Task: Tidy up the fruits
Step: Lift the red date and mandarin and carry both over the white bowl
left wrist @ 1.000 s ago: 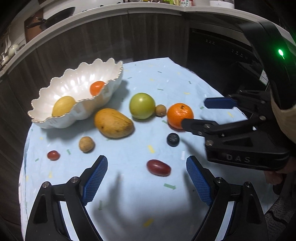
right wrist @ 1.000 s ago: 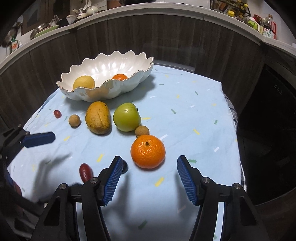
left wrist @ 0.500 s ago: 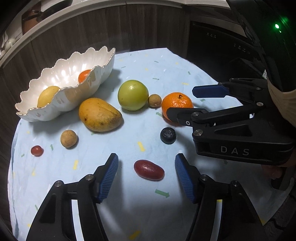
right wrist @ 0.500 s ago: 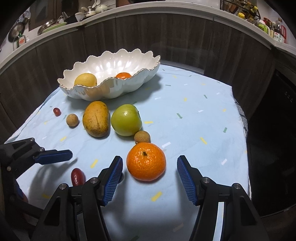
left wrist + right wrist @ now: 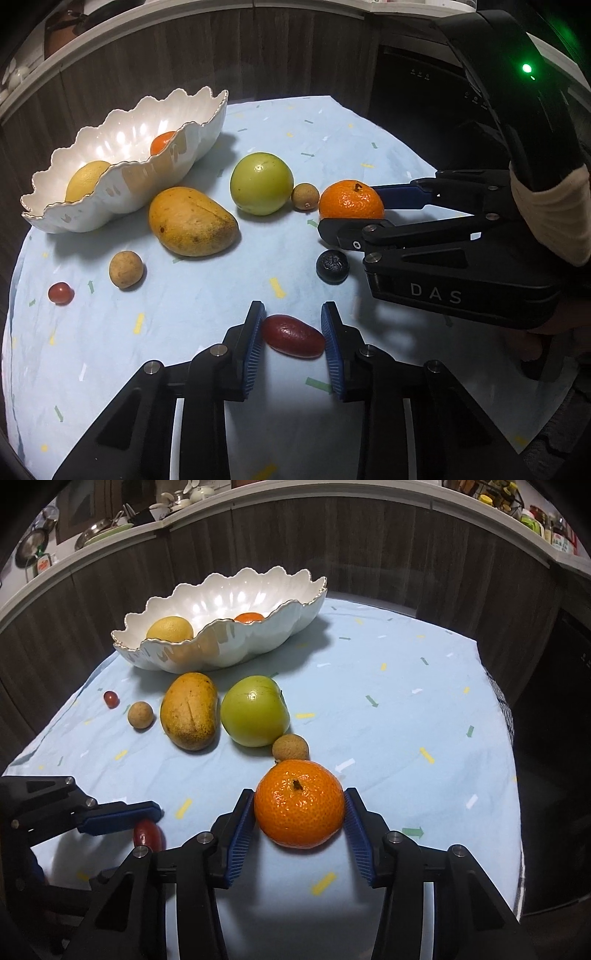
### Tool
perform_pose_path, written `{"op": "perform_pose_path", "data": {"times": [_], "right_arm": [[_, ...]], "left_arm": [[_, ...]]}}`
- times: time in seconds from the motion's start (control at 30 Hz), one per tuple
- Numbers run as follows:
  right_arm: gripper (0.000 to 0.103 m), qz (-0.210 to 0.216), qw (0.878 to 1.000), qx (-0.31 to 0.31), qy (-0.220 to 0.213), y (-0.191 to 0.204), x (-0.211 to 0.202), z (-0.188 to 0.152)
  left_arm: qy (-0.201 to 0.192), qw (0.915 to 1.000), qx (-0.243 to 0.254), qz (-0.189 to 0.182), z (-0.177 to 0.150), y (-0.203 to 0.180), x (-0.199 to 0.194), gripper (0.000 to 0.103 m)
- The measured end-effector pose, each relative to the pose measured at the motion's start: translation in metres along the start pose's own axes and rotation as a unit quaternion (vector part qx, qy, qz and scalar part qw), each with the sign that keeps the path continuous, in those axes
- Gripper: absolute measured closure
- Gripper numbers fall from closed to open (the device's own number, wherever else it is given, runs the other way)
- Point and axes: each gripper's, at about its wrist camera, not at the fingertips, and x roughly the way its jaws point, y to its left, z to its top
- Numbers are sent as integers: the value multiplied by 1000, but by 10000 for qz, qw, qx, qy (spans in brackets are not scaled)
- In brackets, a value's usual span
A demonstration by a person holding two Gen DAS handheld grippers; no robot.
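Kitchen cabinets behind, pale blue cloth over the counter (image 5: pixel 424 709). Left hand-held gripper (image 5: pixel 293 341) has just been closing and is clamped on the red oblong fruit (image 5: pixel 293 335), whose long axis runs across the jaws. Right hand-held gripper (image 5: pixel 300 821) has been closing too, pads against the orange (image 5: pixel 300 803). Scalloped bowl (image 5: pixel 258 642) sits upper left of both views, so the lift goes that way.

We see a glossy, pearly glazed bowl (image 5: pixel 221 642) with a gilt scalloped rim, upper left of frame. The surface (image 5: pixel 388 709) wears matt, creased pale-blue cloth. The orange (image 5: pixel 300 803) shows pebbled, shiny peel; the green fruit (image 5: pixel 255 710) is smooth and waxy. Each claw looks matt black plastic, with ribbed blue pads (image 5: pixel 239 840) and metal rivets.
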Motion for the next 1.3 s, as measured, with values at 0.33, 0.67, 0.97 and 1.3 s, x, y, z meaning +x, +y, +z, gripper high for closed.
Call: {"op": "perform_pose_path", "data": {"times": [0.33, 0.67, 0.97, 1.3], "right_arm": [[56, -70, 9999, 25, -88, 3, -13, 2], [56, -166, 9995, 98, -263, 12, -38, 6], [56, -215, 9989, 85, -417, 27, -60, 13], [56, -228, 9981, 21, -579, 44, -76, 28]], "left_arm": [[-6, 10000, -41, 61, 2, 3, -6, 73], [-249, 9996, -53, 120, 8, 6, -30, 73], [-521, 9982, -199, 229, 16, 17, -53, 73], [-768, 9955, -423, 347, 26, 35, -76, 73]]}}
